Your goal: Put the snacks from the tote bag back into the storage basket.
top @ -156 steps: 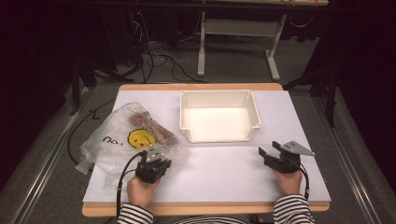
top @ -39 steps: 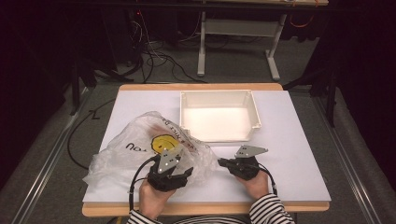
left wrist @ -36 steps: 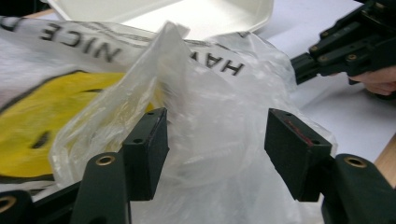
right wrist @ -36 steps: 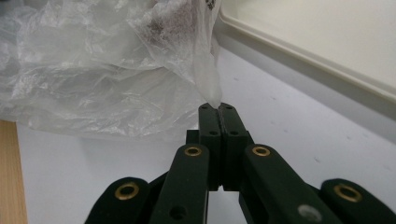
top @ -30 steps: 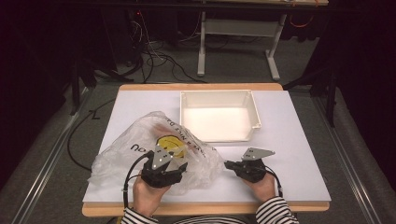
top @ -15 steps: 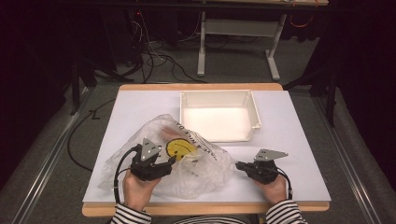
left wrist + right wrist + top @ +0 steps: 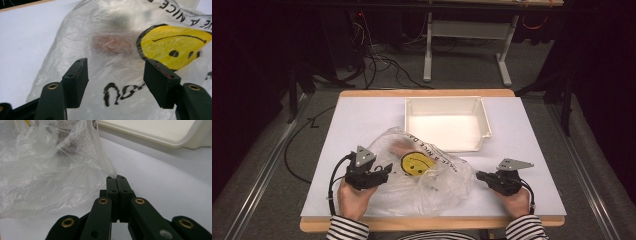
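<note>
Two grippers are working the bag (image 7: 422, 172): right gripper (image 7: 116, 180) is pinching its corner shut, left gripper (image 7: 115, 82) is gaping over it, needing to clamp next.

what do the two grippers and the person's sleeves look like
Both grippers, left gripper and right gripper, are black, each with two flat, blocky jaws on arms joined by brass-coloured rivets. A grey three-cornered plate sits on top of each. A black cable loops from the left one, and another trails from the right. The sleeves are black-and-white striped.
</note>
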`<state>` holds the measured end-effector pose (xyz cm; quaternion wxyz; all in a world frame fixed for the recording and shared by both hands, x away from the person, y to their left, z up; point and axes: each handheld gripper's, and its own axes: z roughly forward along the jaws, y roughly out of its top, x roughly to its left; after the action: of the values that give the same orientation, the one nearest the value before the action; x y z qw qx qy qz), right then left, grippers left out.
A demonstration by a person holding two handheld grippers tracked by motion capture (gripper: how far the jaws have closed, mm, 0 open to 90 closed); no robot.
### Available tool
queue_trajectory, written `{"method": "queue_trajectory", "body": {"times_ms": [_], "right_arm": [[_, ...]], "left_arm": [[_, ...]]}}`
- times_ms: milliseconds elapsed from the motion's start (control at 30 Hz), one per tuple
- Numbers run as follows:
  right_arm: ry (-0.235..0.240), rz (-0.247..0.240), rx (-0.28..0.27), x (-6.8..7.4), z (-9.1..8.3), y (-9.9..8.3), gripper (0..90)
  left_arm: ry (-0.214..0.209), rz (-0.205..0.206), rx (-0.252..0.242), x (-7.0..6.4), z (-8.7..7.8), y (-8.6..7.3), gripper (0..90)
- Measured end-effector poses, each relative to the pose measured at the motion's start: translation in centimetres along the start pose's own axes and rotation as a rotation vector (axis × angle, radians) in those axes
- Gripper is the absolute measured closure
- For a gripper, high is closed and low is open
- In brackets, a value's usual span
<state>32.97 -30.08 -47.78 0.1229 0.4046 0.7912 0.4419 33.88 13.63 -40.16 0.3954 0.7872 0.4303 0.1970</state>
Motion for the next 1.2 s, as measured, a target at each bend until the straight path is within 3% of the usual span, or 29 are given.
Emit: {"method": "queue_trajectory", "body": {"times_ms": [433,700,967,1200], "right_arm": [[-0.083,0.076,-0.004,-2.1,-0.9,-0.1,90.0],[-0.121,0.104,-0.003,-2.9,-1.0,0.0,89.5],[-0.127,0.104,-0.049,-2.0,-2.4,0.2,69.7],[-0.106,0.073,-0.121,0.3,-4.9,0.6,56.5]], "left_arm": [[-0.032,-0.004,0.054,0.2,1.7,-1.1,38.5],[-0.074,-0.009,0.098,0.2,3.4,-2.2,46.3],[-0.125,-0.017,0.125,0.1,4.3,-3.0,63.3],[-0.147,-0.004,0.134,-0.3,4.8,-3.3,73.1]]}}
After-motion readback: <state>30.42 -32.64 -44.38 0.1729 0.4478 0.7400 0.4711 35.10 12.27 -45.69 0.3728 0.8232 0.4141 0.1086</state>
